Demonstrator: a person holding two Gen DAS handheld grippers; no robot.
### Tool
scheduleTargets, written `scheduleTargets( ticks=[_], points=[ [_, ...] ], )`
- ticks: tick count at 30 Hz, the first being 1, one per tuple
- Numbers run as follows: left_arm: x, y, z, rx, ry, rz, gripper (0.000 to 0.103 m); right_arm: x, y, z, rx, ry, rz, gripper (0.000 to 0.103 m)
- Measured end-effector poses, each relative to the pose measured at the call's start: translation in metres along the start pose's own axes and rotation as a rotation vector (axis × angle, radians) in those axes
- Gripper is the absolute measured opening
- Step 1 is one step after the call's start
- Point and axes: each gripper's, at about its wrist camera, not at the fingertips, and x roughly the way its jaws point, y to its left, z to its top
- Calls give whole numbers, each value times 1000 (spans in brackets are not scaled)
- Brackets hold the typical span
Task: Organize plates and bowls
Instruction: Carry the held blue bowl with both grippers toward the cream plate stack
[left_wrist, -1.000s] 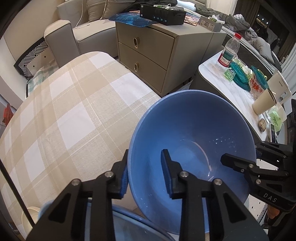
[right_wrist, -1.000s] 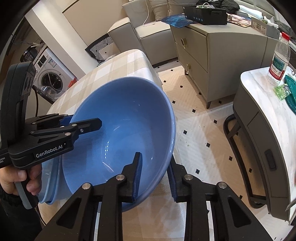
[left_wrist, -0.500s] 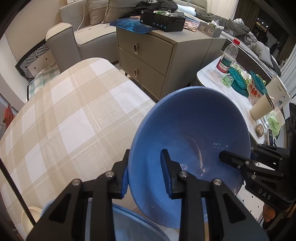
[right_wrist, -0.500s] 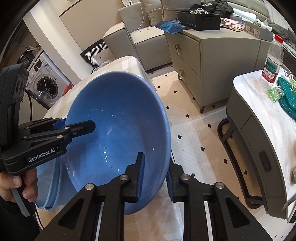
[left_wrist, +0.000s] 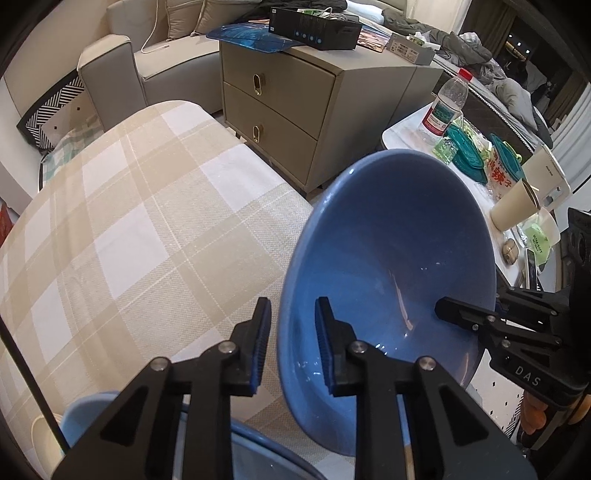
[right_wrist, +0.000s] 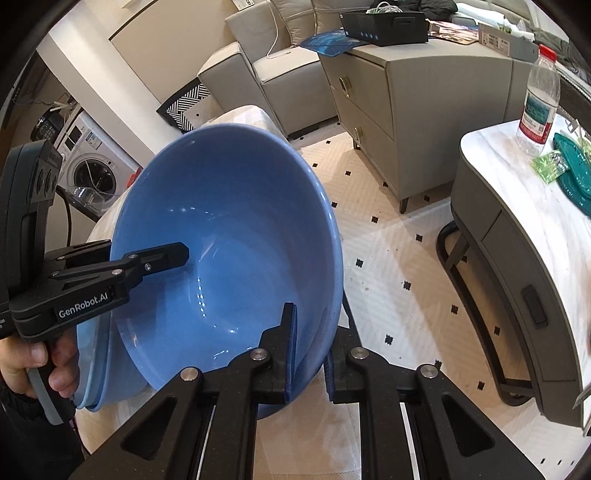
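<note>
A big blue bowl (left_wrist: 388, 240) hangs tilted over the checked tablecloth (left_wrist: 129, 240), held by opposite sides of its rim. My left gripper (left_wrist: 291, 306) straddles the near rim, one finger inside the bowl and one outside, and its jaws are closing on it. My right gripper (right_wrist: 310, 332) is shut on the other side of the rim of the same bowl (right_wrist: 221, 240). Each view shows the other gripper across the bowl: the right gripper (left_wrist: 472, 301) and the left gripper (right_wrist: 144, 251), gripped by a hand (right_wrist: 40, 362). A paler blue bowl (right_wrist: 92, 369) sits right under it.
More blue bowl rims (left_wrist: 85, 413) lie at the table's near edge. Beyond the table stand a grey drawer cabinet (left_wrist: 295, 103), a sofa (left_wrist: 122, 62) and a white side table (right_wrist: 524, 192) with a water bottle (right_wrist: 539, 99), a cup (left_wrist: 513, 210) and teal lids. A washing machine (right_wrist: 88, 173) is at far left.
Both pairs of jaws have narrowed onto the bowl's rim, the right pair most. The bowl has tipped a little more upright; both hands have hardly moved.
</note>
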Motion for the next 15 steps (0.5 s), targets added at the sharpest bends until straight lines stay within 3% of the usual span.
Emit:
scheduleTargets(
  ticks=[6,15],
  points=[
    [-1,0,1,-6,2,-25,19,0,-2,2,8,-4,14,10],
    [-1,-2,-3,4,6,0,15,3,-8,2,33,6,16,9]
  ],
)
